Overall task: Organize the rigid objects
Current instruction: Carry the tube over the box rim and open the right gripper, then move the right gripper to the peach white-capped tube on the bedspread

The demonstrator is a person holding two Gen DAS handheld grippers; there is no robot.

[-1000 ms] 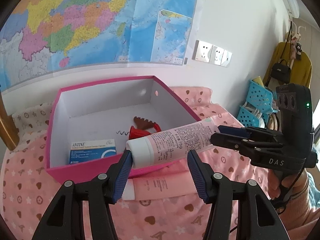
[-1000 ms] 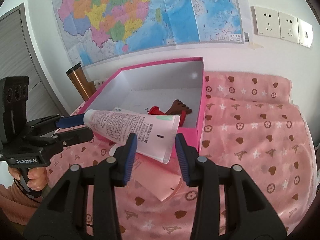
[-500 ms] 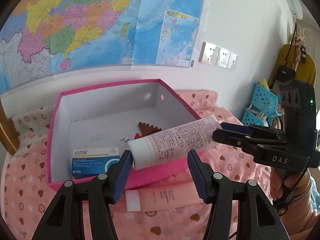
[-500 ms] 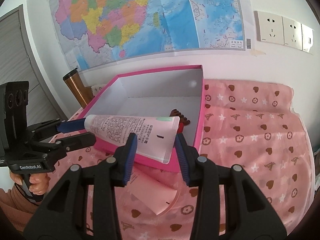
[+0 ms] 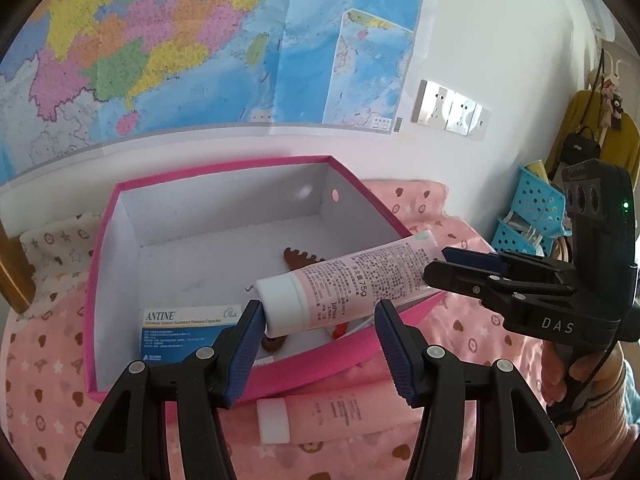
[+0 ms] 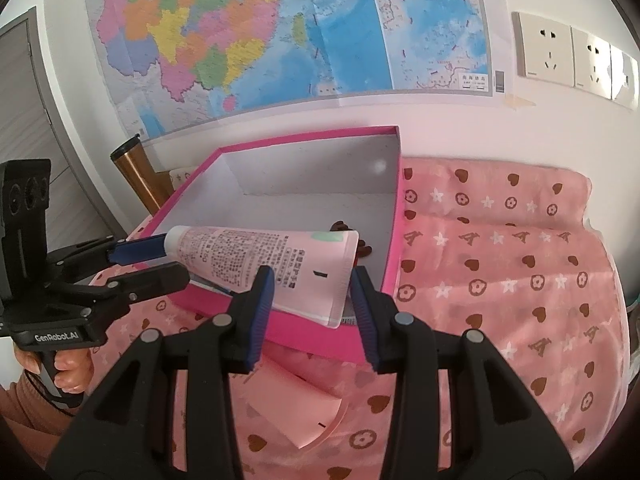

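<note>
Two grippers share one pink tube (image 5: 344, 284) — the left gripper (image 5: 320, 332) clamps its white-capped end, the right gripper (image 6: 314, 300) its flat crimped end. It hangs level over the near wall of the pink box (image 5: 120, 216), above a blue-and-white carton (image 5: 188, 330) and a brown comb (image 5: 300, 258) inside. Just outside the box, a second pink tube (image 5: 340, 412) lies on the heart-print cloth (image 6: 500, 264).

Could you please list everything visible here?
pink tube: 1, pink, held over box
second tube: 1, pink, on cloth before box
box: 1, pink outside, white inside, on cloth
medicine carton: 1, blue-white, inside box
comb-like piece: 1, brown, inside box
cloth: 1, pink patterned, underneath
map: 1, multicoloured, wall
sockets: 3, cream, wall
flask: 1, copper, beside box
baskets: 2, blue, background
left gripper: 1, black, shut on cap end
right gripper: 1, black, shut on tail end
</note>
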